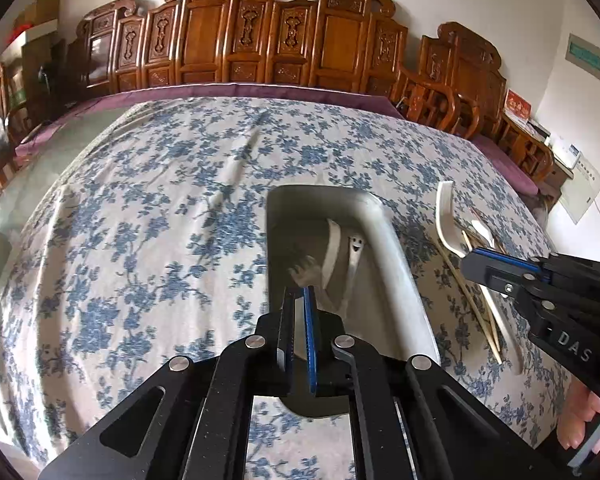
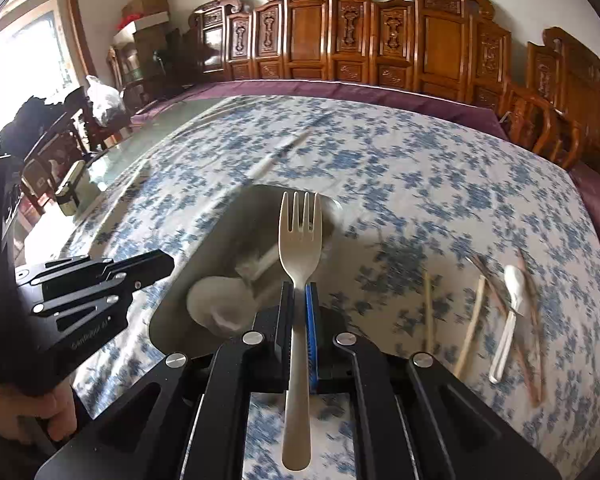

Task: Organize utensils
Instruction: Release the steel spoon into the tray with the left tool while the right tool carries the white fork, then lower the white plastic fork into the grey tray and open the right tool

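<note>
A beige fork [image 2: 299, 264] stands clamped in the right claw [image 2: 299, 300], tines up — above a grey tray [image 2: 220, 216]. The left claw [image 1: 299, 300] hangs clenched, empty, over the tray's spoons [image 1: 356, 256].

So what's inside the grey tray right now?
In the tray, left wrist view: a smiley-faced spoon, a white utensil beside it, and a blurred fork-like shape. The left gripper covers the near end, so anything there is hidden.

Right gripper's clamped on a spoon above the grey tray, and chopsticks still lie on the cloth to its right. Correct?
Not quite: the right gripper is clamped on a fork, tines showing in the right wrist view. It is above the grey tray, with chopsticks on the cloth.
</note>
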A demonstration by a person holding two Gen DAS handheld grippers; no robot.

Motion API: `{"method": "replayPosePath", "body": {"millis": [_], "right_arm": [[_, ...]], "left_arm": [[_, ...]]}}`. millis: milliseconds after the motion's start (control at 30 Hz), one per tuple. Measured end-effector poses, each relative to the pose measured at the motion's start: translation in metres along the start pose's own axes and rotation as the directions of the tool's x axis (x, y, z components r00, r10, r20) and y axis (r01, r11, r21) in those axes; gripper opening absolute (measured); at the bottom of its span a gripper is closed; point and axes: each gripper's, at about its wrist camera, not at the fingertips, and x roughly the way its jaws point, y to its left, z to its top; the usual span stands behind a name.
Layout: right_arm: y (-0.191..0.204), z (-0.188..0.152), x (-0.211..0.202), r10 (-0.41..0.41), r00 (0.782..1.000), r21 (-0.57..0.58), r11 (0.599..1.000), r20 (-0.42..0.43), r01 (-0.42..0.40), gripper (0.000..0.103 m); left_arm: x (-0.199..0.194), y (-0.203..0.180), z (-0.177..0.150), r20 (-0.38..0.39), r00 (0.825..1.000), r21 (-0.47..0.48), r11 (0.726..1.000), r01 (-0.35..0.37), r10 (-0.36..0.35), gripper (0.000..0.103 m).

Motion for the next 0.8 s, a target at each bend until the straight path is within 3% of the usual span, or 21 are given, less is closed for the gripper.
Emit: {"method": "replayPosePath", "body": {"millis": [67, 500, 800], "right_arm": [[0.008, 0.005, 0.007, 0.019, 1.0, -0.006, 1.0, 0.0, -0.019, 0.008], [0.032, 0.023, 0.061, 0.046, 0.998, -0.012, 0.999, -0.051, -0.046, 0.008], [0.036, 0.015, 0.079, 0.068, 0.994, -0.015, 0.997, -0.085, -0.069, 0.008]], "left_arm": [[-0.003, 0.006, 0.0, 0.008, 1.0, -0.001, 1.0, -0.01, 0.01, 0.012], [-0.009, 0.036, -0.001, 0.018, 0.998, -0.005, 0.998, -0.06, 0.06, 0.013], [-0.007, 0.039, -0.001, 0.012, 0.998, -0.008, 0.998, -0.061, 0.061, 0.013]]}}
